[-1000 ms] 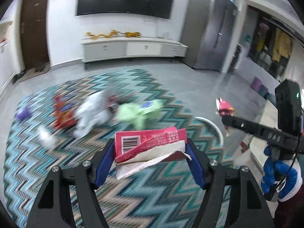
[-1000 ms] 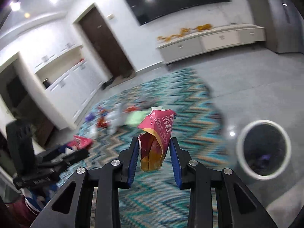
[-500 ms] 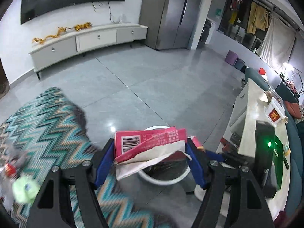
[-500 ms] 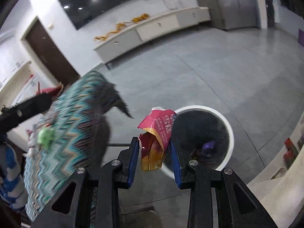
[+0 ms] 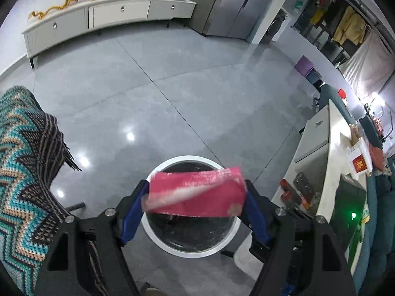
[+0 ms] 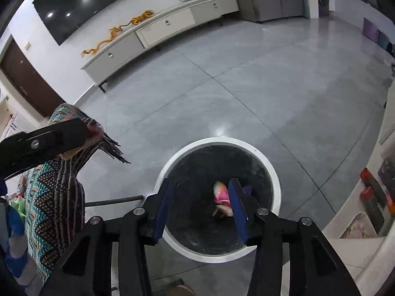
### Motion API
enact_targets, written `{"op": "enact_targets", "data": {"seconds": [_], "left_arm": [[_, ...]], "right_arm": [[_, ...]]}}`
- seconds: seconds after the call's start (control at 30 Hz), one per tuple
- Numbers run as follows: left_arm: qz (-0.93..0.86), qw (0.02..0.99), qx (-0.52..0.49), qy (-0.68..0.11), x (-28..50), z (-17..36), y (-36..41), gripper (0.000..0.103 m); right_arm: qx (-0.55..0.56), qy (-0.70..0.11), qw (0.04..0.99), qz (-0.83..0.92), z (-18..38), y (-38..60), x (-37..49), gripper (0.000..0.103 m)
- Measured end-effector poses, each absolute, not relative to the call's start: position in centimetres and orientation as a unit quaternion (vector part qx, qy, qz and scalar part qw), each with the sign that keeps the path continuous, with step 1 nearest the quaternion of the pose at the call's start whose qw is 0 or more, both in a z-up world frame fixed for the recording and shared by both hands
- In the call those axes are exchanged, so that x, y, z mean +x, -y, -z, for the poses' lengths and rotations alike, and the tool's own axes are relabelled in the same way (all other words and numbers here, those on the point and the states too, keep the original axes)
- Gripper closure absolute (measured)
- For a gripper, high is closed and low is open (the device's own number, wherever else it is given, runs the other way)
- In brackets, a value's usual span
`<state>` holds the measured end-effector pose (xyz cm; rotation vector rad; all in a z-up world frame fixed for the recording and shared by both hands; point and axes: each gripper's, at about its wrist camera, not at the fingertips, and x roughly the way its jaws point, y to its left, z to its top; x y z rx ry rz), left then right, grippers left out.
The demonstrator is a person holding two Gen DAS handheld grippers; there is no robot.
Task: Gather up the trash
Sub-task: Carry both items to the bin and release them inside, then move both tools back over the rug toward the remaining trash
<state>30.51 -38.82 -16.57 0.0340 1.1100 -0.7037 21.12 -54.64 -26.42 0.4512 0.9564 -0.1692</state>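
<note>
A: What is in the left gripper [image 5: 196,198]?

B: A flat pink carton [image 5: 197,193], torn and blurred, spans its blue pads while the jaws are opening; I cannot tell if the pads still press it. It hangs over the round white-rimmed bin [image 5: 158,236].

A: And the right gripper [image 6: 201,208]?

B: Its jaws are opening with nothing between them. A crinkled pink foil wrapper [image 6: 221,194] lies inside the bin [image 6: 276,192] on the dark liner.

A: Anything around it?

B: A knitted zigzag rug [image 6: 54,197] with a fringe at nine o'clock, on glossy grey tiles [image 6: 246,86].
</note>
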Motion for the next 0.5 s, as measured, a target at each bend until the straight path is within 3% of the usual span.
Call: {"op": "enact_targets", "data": {"seconds": [0.27,0.5], "left_arm": [[0.346,0.798,0.005,-0.494,29.3,13.7,37.5,0.028],[0.328,0.839,-0.008,-0.433,26.8,8.0,32.7,0.028]], "right_arm": [[0.201,-0.428,0.877,0.084,22.6,53.5,18.2,0.056],[0.192,-0.372,0.905,0.072,16.0,51.3,13.7,0.056]]}}
